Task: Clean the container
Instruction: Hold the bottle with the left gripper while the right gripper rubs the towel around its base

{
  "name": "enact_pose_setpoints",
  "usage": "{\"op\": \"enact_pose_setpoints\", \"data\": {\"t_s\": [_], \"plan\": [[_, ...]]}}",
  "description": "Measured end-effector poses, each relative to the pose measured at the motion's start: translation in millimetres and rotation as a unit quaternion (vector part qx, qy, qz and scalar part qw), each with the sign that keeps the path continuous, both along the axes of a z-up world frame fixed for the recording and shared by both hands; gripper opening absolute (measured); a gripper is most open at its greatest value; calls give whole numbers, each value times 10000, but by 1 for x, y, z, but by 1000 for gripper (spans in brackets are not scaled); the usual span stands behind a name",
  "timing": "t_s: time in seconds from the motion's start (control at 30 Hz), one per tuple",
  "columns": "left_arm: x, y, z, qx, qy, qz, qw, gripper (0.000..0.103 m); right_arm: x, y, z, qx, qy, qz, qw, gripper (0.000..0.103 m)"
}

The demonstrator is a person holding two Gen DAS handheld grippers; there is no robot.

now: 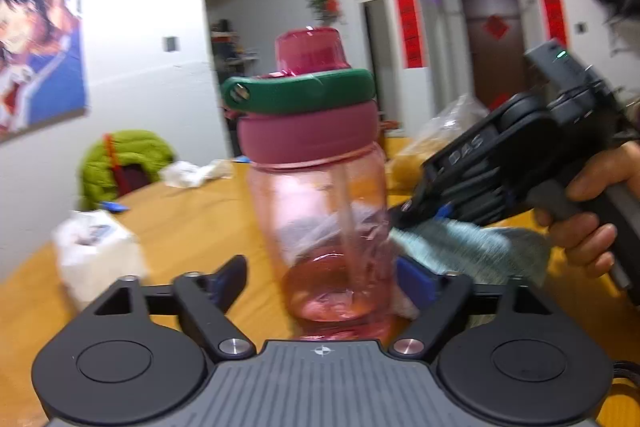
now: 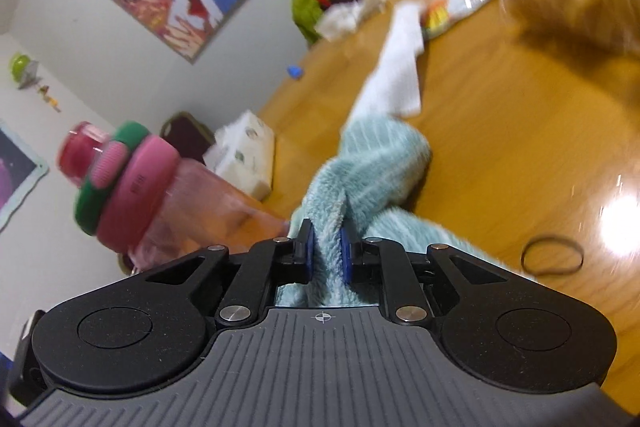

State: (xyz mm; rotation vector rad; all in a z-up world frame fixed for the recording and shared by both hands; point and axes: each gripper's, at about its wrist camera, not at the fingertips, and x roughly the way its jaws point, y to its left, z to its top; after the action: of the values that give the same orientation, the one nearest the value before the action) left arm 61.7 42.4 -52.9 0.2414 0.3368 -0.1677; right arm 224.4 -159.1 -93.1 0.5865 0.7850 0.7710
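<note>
A clear pink bottle (image 1: 320, 187) with a dark pink lid and a green carry loop stands on the wooden table (image 1: 180, 219), leaning a little. My left gripper (image 1: 324, 283) is open around its base: the left finger (image 1: 230, 279) stands clear of the wall and the right blue pad (image 1: 416, 285) is close against it. My right gripper (image 1: 404, 215), held by a hand, comes in from the right beside the bottle. In the right wrist view this gripper (image 2: 326, 247) is shut on a light blue towel (image 2: 372, 163), with the bottle (image 2: 192, 199) to its left.
A white tissue pack (image 1: 96, 251) lies left of the bottle. Crumpled tissue, a white sheet (image 2: 400, 67), snack packets and a plastic bag (image 1: 440, 131) crowd the far side of the table. A dark elastic band (image 2: 552, 255) lies to the right. A green-cushioned chair (image 1: 124, 159) stands behind.
</note>
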Motion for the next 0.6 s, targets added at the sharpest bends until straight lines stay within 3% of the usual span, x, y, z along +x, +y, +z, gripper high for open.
{"op": "enact_pose_setpoints", "data": {"t_s": [0.07, 0.17, 0.23, 0.33, 0.5, 0.6], "plan": [[-6, -7, 3, 266, -1, 205, 9994, 84, -1, -5, 5, 146, -209, -145, 9996, 18], [-12, -12, 5, 163, 154, -163, 9996, 80, -2, -12, 12, 541, -409, -341, 9971, 18], [-12, -14, 3, 112, 189, -435, 9988, 80, 4, -11, 10, 833, -311, -294, 9956, 18], [-9, -13, -1, 204, -3, -464, 9987, 78, 13, -2, 6, 1159, -98, -30, 9932, 18], [7, 5, 0, -105, -61, -355, 9993, 78, 7, 1, 14, 842, -125, 274, 9960, 18], [15, 13, 0, -185, -80, -364, 9991, 75, 1, 3, 21, 617, -100, 736, 9953, 18]]}}
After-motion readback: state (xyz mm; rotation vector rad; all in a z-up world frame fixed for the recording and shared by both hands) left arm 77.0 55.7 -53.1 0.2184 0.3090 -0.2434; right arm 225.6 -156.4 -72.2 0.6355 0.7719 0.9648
